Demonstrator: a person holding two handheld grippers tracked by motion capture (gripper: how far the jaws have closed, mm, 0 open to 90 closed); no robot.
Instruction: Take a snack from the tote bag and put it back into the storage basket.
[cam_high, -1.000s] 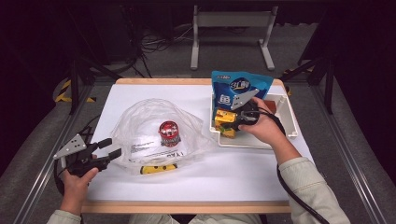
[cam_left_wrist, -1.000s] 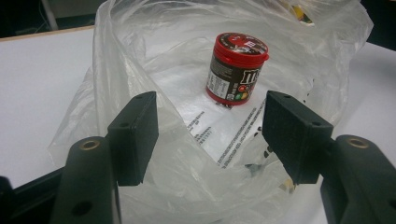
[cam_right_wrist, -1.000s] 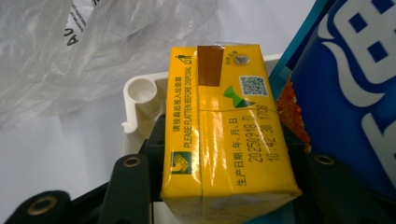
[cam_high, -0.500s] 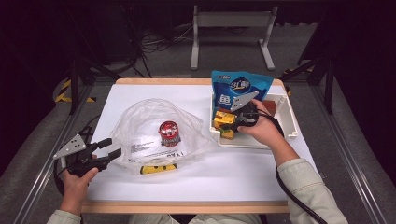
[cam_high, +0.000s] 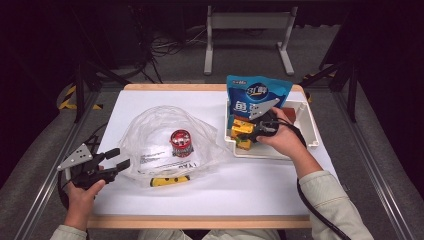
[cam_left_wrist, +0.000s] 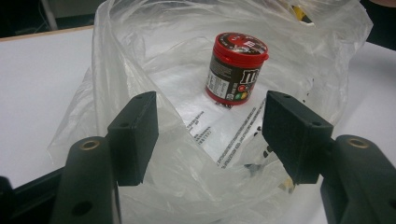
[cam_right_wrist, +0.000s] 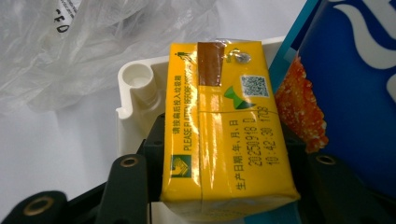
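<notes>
A clear plastic bag (cam_high: 155, 130) lies on the white table, and a red-lidded candy can (cam_high: 181, 142) stands inside it. My left gripper (cam_high: 121, 157) rests at the bag's left edge. Its jaws stand open around loose plastic (cam_left_wrist: 140, 56), facing the can (cam_left_wrist: 236, 70). My right gripper (cam_high: 252, 132) reaches into the white tray (cam_high: 310, 125). A yellow carton (cam_right_wrist: 229, 130) sits between its jaws, which have just been opening slightly. Both pads still lie against the carton's sides. A blue snack pouch (cam_high: 257, 95) leans just behind the carton.
A yellow-and-black item (cam_high: 170, 181) lies under the bag's near edge. Another yellow pack (cam_high: 244, 144) sits in the tray's near corner. A round post (cam_right_wrist: 137, 81) marks the tray corner beside the carton. Bare white table (cam_high: 225, 190) stretches along the front.
</notes>
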